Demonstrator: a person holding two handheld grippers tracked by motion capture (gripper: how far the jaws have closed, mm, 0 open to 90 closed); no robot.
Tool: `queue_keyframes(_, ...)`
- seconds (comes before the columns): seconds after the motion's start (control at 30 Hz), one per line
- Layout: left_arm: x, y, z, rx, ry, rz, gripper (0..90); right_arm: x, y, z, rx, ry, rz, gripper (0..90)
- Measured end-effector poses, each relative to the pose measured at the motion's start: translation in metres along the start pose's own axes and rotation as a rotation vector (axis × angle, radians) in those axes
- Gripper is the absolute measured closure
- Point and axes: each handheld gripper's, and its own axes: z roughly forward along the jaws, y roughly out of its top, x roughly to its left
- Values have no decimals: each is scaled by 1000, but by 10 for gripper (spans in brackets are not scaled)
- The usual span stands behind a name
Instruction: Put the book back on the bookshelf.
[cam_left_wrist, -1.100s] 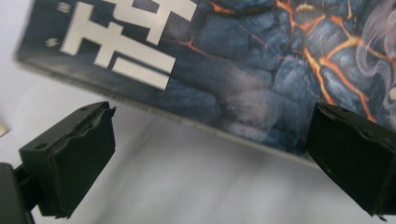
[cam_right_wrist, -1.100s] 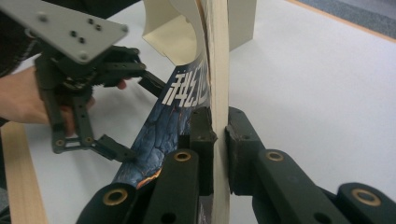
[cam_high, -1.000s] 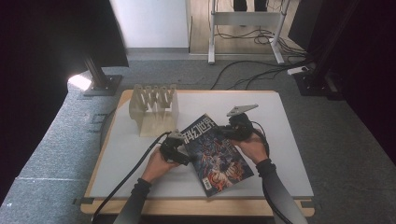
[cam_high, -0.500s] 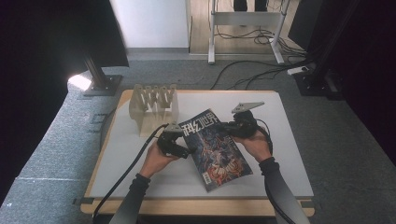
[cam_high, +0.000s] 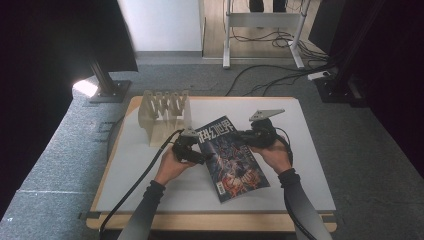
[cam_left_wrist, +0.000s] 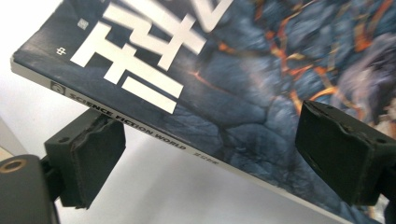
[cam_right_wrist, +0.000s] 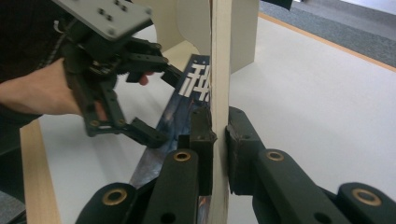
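A magazine (cam_high: 232, 157) with a dark lava-patterned cover and white title lies tilted over the middle of the white table. My right gripper (cam_high: 243, 136) is shut on its far right edge; in the right gripper view the pale page edge (cam_right_wrist: 219, 70) stands clamped between my right gripper's (cam_right_wrist: 218, 135) pads. My left gripper (cam_high: 202, 157) is at the magazine's left side. In the left gripper view, my left gripper (cam_left_wrist: 215, 158) straddles the spine of the cover (cam_left_wrist: 233, 84). Its jaws have just been closing, but the pads stand clear of the magazine.
A pale wooden slotted rack (cam_high: 165, 112) stands at the table's back left, just beyond the left hand. The white table top (cam_high: 310, 165) has a wooden rim. Cables and stand legs lie on the grey floor behind.
The left hand has risen slightly and moved in on the magazine's spine. The magazine has shifted a little away from the person, with the right gripper still holding it.
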Motion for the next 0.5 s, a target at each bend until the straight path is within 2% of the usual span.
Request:
queue_keyframes(0.07, 2, 0, 2, 2, 1, -9, 95, 1, 1, 0, 4, 3, -7, 811)
queue_keyframes(0.17, 4, 1, 1, -5, -23, -27, 95, 2, 2, 0, 5, 2, -12, 811)
queue_keyframes(0.2, 5, 1, 1, -11, -29, -35, 96, 2, 1, 0, 5, 4, -12, 811)
queue_keyframes(0.3, 9, 3, -3, -40, -12, -60, 97, 2, 1, -2, -12, 12, -13, 811)
queue_keyframes(0.37, 11, 4, -5, -51, -28, -80, 105, 4, 2, -3, -18, 18, -19, 811)
queue_keyframes(0.5, 9, 5, -9, -37, -18, -59, 120, 3, 3, -4, -19, 21, -18, 812)
